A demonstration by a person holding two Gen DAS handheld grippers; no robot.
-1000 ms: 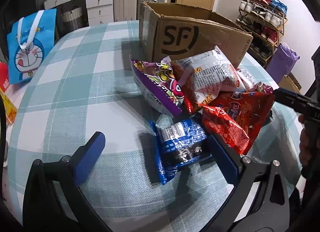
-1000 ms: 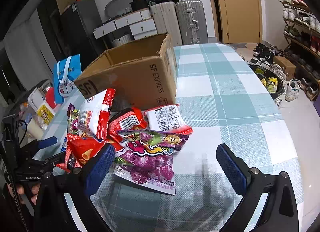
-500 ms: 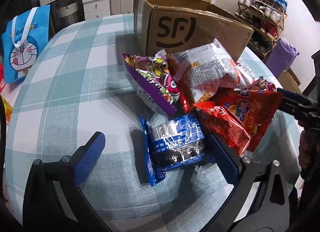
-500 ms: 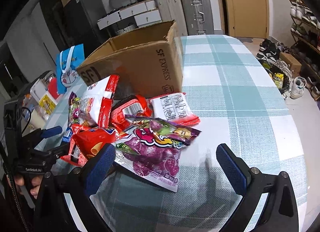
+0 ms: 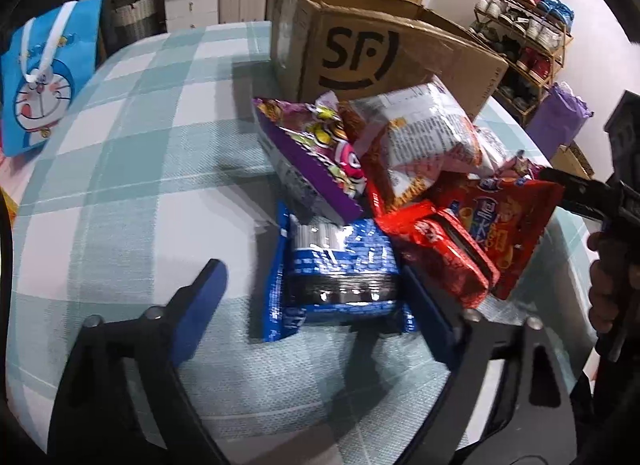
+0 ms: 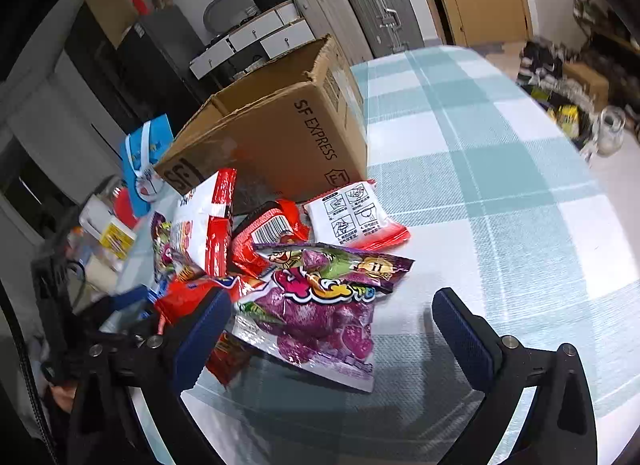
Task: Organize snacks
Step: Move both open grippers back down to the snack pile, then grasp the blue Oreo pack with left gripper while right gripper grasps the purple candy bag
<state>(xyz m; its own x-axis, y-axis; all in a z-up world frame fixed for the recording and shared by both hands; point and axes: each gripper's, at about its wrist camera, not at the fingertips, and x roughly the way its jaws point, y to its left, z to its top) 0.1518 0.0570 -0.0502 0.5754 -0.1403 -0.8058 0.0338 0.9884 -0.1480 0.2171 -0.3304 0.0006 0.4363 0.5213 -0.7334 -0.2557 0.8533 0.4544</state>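
A pile of snack bags lies on the checked table in front of an open SF cardboard box [image 5: 384,53], which also shows in the right wrist view [image 6: 288,133]. My left gripper [image 5: 316,293] is open with a blue cookie pack [image 5: 340,269] between its fingers, not clamped. Beside it lie a red pack [image 5: 448,253], a purple bag [image 5: 316,157] and a white bag [image 5: 424,133]. My right gripper [image 6: 332,329] is open, with a purple sweet-potato bag [image 6: 320,305] between its fingers. Behind that lie a white-and-red sachet [image 6: 356,217] and a red pack [image 6: 268,229].
A blue Doraemon bag [image 5: 44,77] stands at the table's left edge. The table [image 6: 500,193] stretches to the right of the pile. Suitcases [image 6: 372,21], drawers and a shoe rack [image 5: 520,29] stand beyond the table.
Both grippers have moved closer to the pile. The blue pack now sits deeper between my left fingers, and the purple bag has come between my right fingers.
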